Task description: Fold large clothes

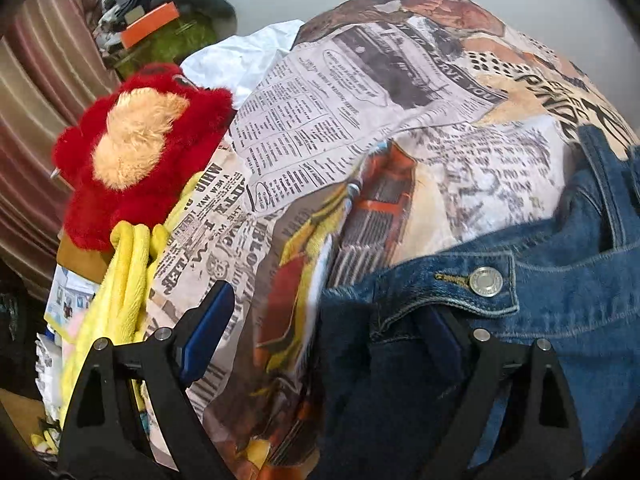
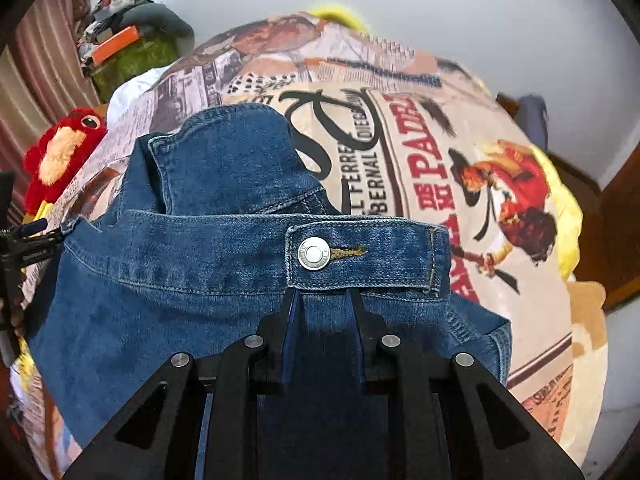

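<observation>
two claws are seen: the right gripper (image 2: 322, 304) is pinching the denim jacket (image 2: 208, 264), the left gripper (image 1: 324, 312) is spread wide.

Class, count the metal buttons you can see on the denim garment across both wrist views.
1. A single silver button sits on the waistband tab of the denim garment, just ahead of the right gripper; the left wrist view shows the same one. Others may be hidden in folds.
</observation>
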